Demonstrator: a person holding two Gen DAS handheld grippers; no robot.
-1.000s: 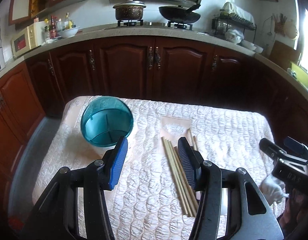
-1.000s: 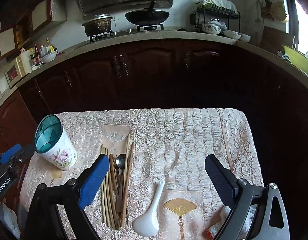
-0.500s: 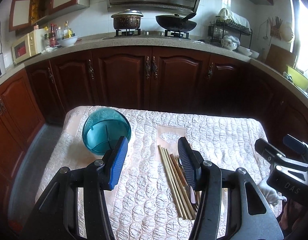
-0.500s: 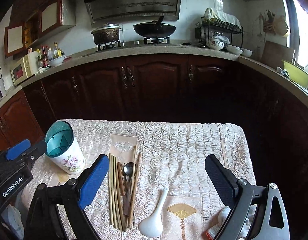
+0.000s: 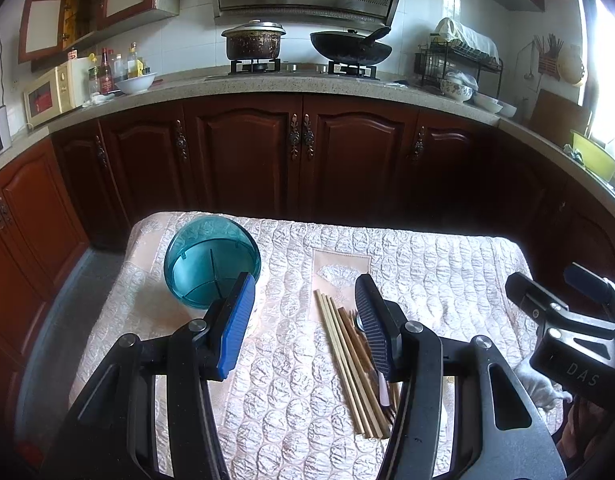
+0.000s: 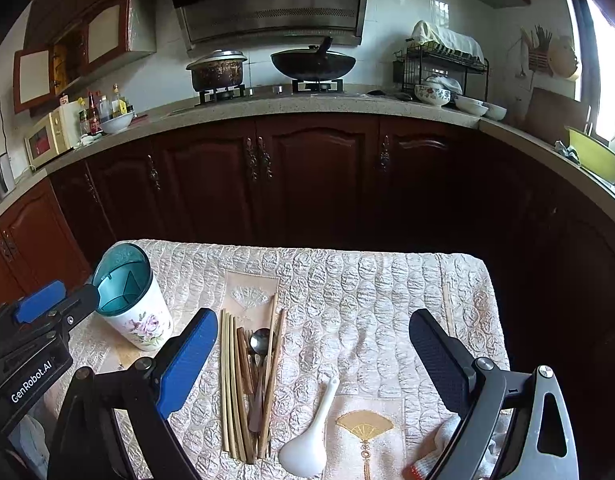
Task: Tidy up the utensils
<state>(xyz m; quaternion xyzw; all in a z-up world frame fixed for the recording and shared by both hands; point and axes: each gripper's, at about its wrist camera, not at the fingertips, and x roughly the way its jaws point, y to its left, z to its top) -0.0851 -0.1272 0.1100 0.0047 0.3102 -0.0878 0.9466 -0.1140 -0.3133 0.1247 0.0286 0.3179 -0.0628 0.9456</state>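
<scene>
A white floral utensil holder with a teal divided insert (image 6: 131,300) stands at the table's left; it also shows in the left wrist view (image 5: 212,266). A pile of chopsticks (image 6: 237,384) with a metal spoon (image 6: 260,344) lies mid-table; the chopsticks also show in the left wrist view (image 5: 347,364). A white ceramic spoon (image 6: 311,436) lies to their right. My left gripper (image 5: 303,320) is open and empty above the table between holder and chopsticks. My right gripper (image 6: 313,356) is wide open and empty above the utensils.
The table wears a quilted cream cloth (image 6: 367,300). Dark wooden cabinets (image 6: 267,176) and a counter with a pot (image 6: 217,70) and wok (image 6: 313,62) stand behind. A white glove (image 6: 447,448) lies at the near right.
Both grippers have pulled back and tilted up, so the table looks lower and farther in both views. Both stay open. The utensils have not moved.
</scene>
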